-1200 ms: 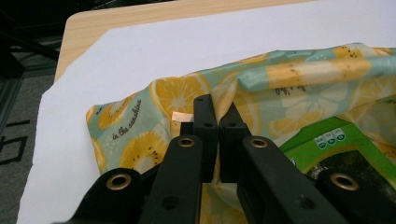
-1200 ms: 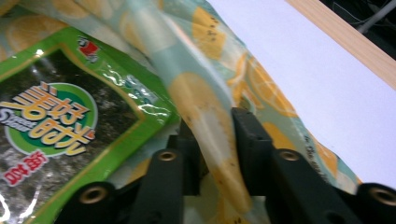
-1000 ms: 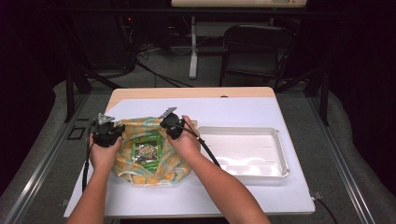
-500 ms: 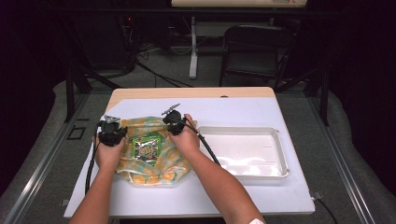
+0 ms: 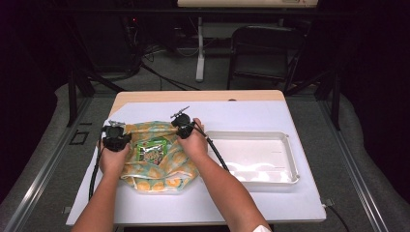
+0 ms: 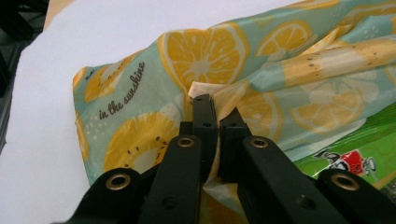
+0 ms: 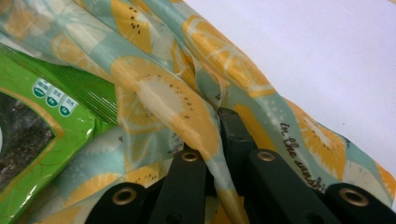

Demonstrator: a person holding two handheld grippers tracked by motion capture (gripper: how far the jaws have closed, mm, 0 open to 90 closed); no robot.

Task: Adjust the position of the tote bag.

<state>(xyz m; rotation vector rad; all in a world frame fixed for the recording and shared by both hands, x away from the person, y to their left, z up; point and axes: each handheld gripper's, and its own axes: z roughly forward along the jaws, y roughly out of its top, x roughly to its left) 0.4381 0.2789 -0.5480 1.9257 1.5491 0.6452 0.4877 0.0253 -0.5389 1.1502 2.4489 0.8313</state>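
Start at your left tongs (image 6: pixel 215 109): they are pinched tight on a fold of the fruit-print bag (image 5: pixel 157 162), at the left side of its mouth, with the cloth bunched between the tips. Keep that pinch as it is; the fabric looks thin and slippery, so I judge that any slackening would let the rim slide out. Hold the hand low over the counter (image 5: pixel 251 113) and pull only enough to keep the rim taut.

In the middle, the bag lies on the white sheet at the left half of the counter, and the green snack packet (image 5: pixel 152 151) sits in its open mouth, between your two hands. The step in hand seems to be spreading the mouth around that packet, so draw the two sides apart evenly and do not lift one higher than the other, or the packet may tip out.

Your right tongs (image 7: pixel 215 135) have just been closing, and a pleat of the bag's right rim now runs between the tips. Check that both layers of the pleat are caught before you pull.

Further right, the white tray (image 5: pixel 290 159) stands empty just beside the bag; keep your right forearm and its cable clear of its rim.
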